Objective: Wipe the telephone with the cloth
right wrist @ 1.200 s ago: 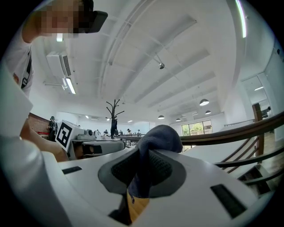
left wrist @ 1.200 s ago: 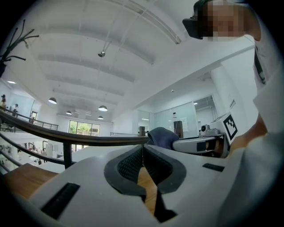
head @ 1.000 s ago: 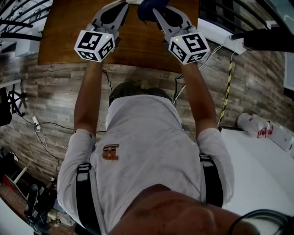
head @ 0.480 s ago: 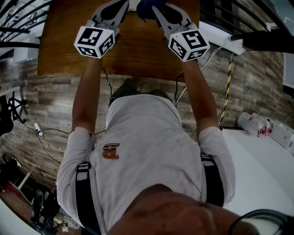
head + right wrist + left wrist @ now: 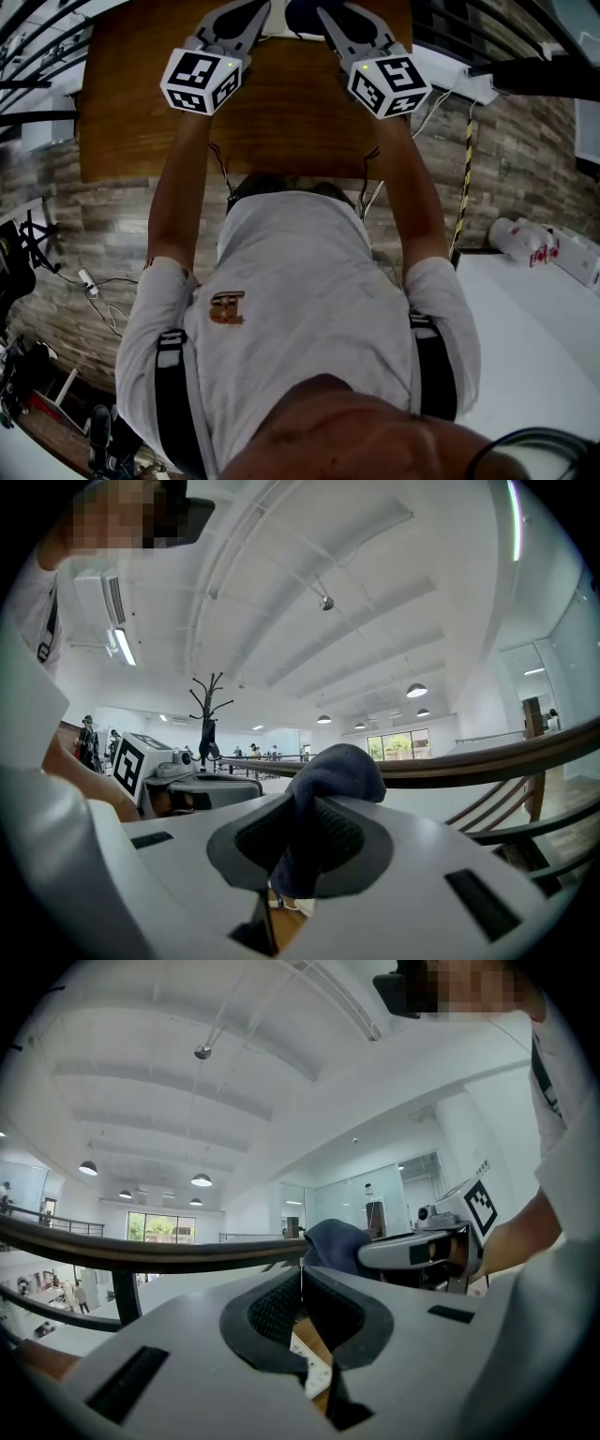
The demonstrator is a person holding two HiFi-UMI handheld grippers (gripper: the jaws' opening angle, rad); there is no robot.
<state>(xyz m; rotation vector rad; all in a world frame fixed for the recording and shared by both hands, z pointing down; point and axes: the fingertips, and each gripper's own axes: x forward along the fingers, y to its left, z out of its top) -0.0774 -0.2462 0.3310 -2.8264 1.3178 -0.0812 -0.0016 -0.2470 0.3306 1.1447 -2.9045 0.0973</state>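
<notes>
Left gripper point(image 5: 301, 1277): jaws pressed together, nothing between them.
Right gripper point(image 5: 302, 810): jaws clamped on the dark blue fabric cloth point(image 5: 345, 761), which bunches above the tips.
White plastic telephone point(image 5: 316, 1370): only a keyed sliver shows below the left jaws, apparently on the brown wooden table point(image 5: 281, 112).
Risk: unsteadied, the telephone may slide under wiping pressure; the bunched cloth may pull free.

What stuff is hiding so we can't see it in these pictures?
1. Telephone: head view, the top edge cuts the table short; gripper views, the left gripper and right gripper bodies cover what lies below.
2. Cloth: head view, mostly cut off by the top edge.
3. Distant people: right gripper view, too small.
</notes>
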